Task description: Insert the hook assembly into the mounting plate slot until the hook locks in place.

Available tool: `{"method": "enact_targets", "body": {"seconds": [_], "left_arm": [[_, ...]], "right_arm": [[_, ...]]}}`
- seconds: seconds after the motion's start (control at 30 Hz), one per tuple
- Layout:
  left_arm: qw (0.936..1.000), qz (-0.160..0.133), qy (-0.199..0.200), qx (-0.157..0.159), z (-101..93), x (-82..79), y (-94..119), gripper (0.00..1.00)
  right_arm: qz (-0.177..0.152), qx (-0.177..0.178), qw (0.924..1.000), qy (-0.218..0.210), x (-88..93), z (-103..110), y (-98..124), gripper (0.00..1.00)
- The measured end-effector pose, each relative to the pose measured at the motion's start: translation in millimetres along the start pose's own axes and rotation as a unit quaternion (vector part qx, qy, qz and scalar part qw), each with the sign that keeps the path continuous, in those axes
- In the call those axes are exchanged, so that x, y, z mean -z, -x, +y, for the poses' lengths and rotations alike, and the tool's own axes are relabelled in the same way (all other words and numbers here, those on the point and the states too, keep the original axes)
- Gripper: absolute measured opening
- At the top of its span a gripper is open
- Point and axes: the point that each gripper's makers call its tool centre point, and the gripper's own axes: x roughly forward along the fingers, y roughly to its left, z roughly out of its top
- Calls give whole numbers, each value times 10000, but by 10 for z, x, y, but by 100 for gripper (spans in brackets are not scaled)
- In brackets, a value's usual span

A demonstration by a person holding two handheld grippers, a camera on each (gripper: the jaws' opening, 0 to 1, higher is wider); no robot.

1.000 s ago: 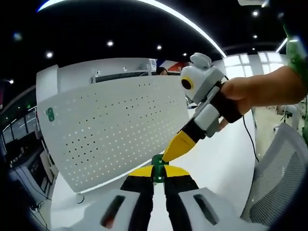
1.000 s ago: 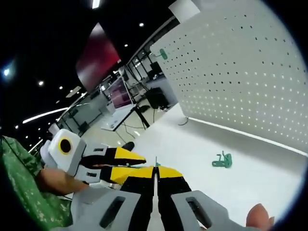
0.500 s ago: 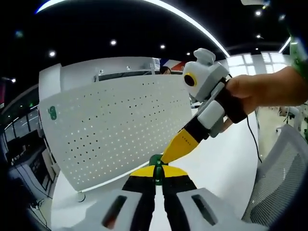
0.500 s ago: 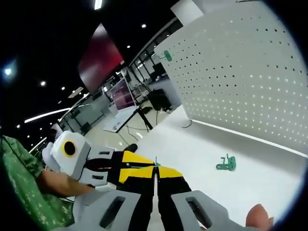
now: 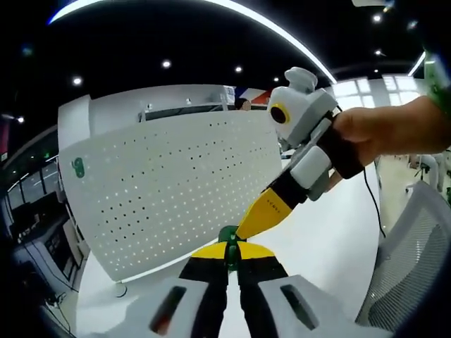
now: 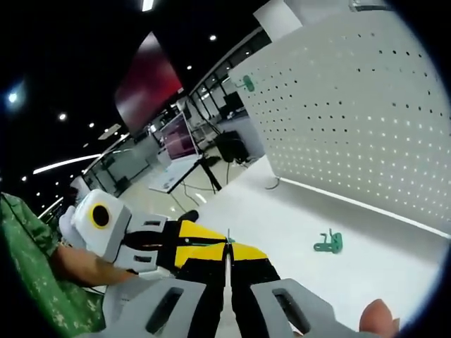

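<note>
The left gripper (image 5: 231,255) is clamped on a small green hook (image 5: 229,239), its yellow-tipped jaws pressed together around it. The right gripper (image 6: 227,252) meets it from the right, jaws closed on a thin green part at the same spot. Just beyond stands the white perforated mounting plate (image 5: 169,190), with another green hook (image 5: 77,167) hung near its far left corner. A third green hook (image 6: 328,243) lies on the white table (image 6: 296,225) near the plate's foot.
</note>
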Motion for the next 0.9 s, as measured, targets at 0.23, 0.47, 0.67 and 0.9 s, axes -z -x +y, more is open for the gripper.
{"method": "enact_targets", "body": {"seconds": [0.23,0.47,0.67,0.9], "left_arm": [[10000,-39,8,-17,8,-18,5,4],[9999,-88,19,-56,12,-37,17,3],[9997,-182,125,-103,32,-67,43,3],[9994,-229,242,-122,50,-79,51,3]], "right_arm": [[-11,145,9997,178,-28,10,7,0],[33,345,9980,521,-58,42,12,0],[11,345,9983,476,-83,46,18,0],[32,352,9980,528,-86,52,20,0]]}}
